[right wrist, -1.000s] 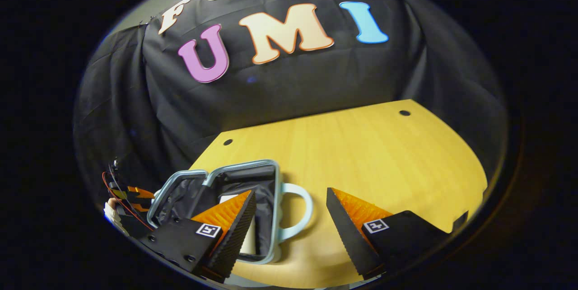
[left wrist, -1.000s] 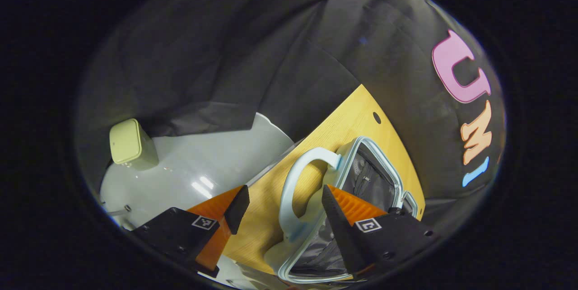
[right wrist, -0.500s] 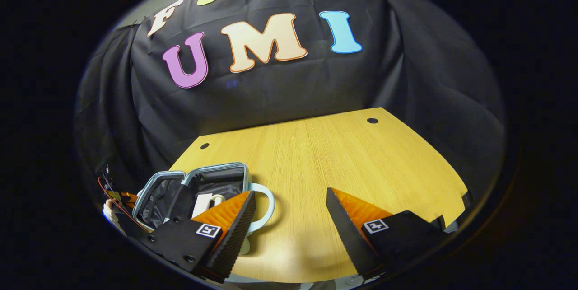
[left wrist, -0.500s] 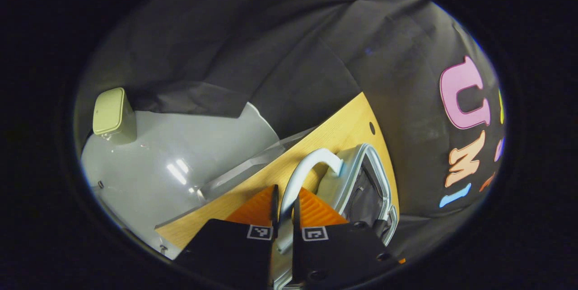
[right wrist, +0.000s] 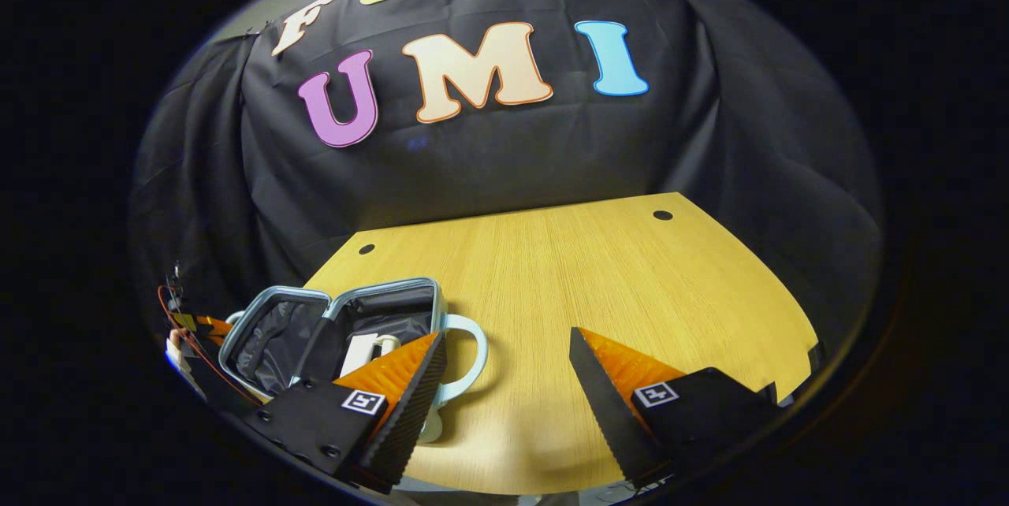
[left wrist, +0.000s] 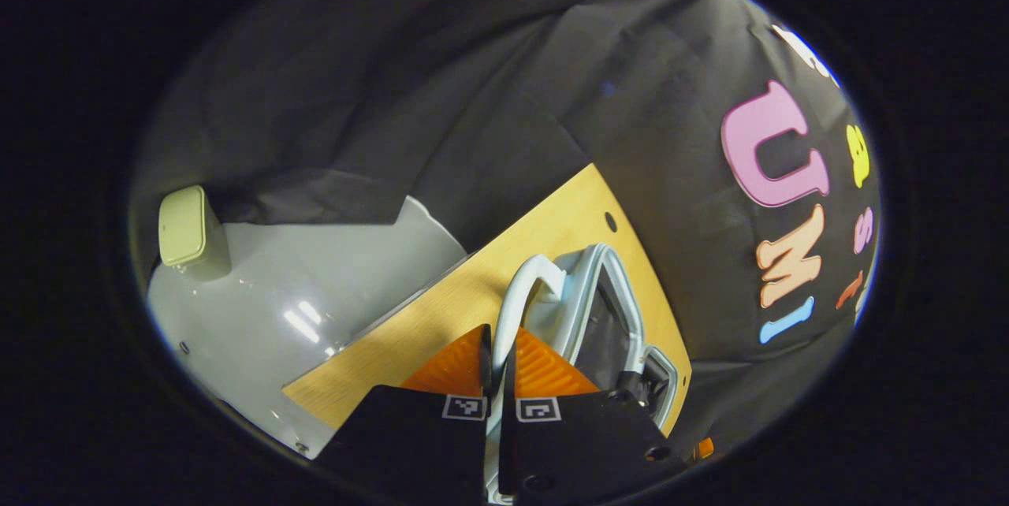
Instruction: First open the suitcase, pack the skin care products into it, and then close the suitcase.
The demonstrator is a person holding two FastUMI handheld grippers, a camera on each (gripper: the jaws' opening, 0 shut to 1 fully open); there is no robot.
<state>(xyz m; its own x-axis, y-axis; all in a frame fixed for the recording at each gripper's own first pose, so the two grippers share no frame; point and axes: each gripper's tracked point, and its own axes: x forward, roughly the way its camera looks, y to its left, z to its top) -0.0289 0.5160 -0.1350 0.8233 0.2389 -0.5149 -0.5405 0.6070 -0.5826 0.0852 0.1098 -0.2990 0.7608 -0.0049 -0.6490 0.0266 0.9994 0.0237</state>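
- Left hand-held gripper (left wrist: 497,348) — pinching the suitcase handle (left wrist: 524,289), which arcs up and away from it; case (right wrist: 339,325) lies open at the desk's (right wrist: 591,277) left edge.
- White product (right wrist: 364,347) lies inside, partly hidden by a finger.
- Right hand-held gripper (right wrist: 504,380) — spread, empty, just right of the case.
- Judgement: left is placed to swing the lid shut.

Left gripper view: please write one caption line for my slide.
Left gripper shut on the handle of the open suitcase on the table.
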